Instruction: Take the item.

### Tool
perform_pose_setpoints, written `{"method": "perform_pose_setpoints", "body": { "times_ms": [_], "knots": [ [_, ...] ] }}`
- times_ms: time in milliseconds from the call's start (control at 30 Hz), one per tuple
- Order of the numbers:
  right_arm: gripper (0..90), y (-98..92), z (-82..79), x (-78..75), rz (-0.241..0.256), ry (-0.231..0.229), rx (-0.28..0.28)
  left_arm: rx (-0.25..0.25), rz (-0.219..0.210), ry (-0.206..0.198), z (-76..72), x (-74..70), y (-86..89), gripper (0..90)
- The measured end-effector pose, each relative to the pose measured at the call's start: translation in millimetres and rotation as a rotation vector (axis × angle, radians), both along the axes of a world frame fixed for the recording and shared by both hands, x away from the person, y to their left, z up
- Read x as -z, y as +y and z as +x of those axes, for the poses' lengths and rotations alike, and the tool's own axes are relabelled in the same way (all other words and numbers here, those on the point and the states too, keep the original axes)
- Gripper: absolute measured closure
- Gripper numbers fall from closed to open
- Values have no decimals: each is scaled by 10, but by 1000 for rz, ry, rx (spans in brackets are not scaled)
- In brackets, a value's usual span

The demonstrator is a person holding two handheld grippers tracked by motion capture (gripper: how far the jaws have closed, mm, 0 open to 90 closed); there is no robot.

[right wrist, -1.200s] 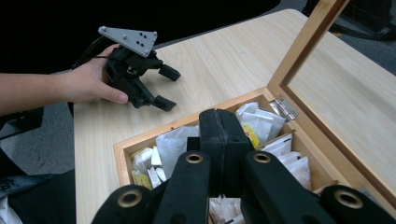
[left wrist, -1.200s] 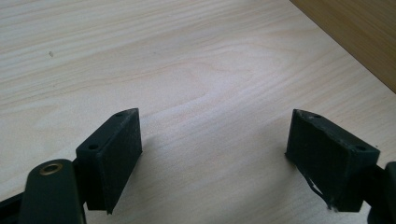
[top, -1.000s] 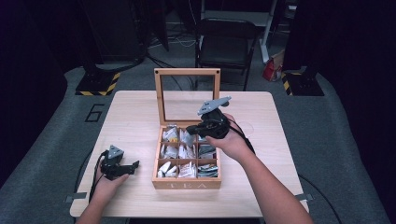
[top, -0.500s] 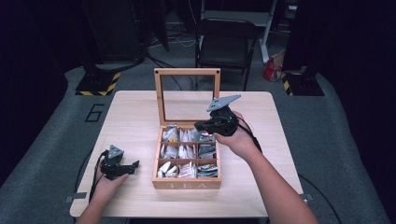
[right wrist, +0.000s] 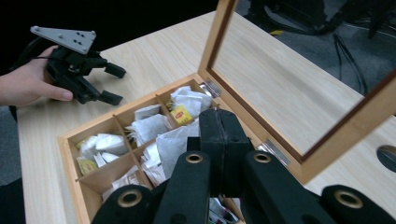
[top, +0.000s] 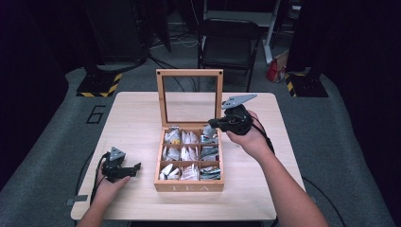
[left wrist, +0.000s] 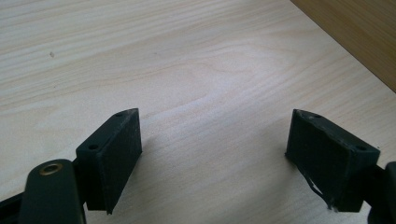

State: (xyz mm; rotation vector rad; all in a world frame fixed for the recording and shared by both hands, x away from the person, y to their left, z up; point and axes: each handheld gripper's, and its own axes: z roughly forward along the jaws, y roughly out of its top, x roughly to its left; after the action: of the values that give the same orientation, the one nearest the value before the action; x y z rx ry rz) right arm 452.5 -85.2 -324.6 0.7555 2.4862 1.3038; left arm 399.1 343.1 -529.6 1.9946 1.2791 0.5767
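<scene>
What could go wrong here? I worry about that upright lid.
The right gripper, jaws shut, hangs close beside the tea box's upright glass lid; a nudge might tip it shut or mark the pane. The packets lie loose and crowded, so dipping in could drag several out. The left gripper rests open on the table.

A pale wooden table stands on grey carpet marked with a "6". Beyond its far edge sits a black folding chair. Yellow-and-black striped bases flank it; the room behind lies dark.
</scene>
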Motion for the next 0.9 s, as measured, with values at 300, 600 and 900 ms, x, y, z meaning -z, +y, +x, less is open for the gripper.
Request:
{"method": "perform_pose_setpoints", "body": {
  "times_ms": [300, 600, 900],
  "knots": [
    [900, -189, 63, 36, -11, -2, 50, 1, 1, 0, 0, 0, 1, 179],
    [900, -355, 114, 62, -22, -7, 103, 1, 1, 1, -1, -1, 1, 178],
    [900, -549, 166, 112, -29, -5, 170, 0, 1, 0, -1, 0, 0, 179]
  ]
}}
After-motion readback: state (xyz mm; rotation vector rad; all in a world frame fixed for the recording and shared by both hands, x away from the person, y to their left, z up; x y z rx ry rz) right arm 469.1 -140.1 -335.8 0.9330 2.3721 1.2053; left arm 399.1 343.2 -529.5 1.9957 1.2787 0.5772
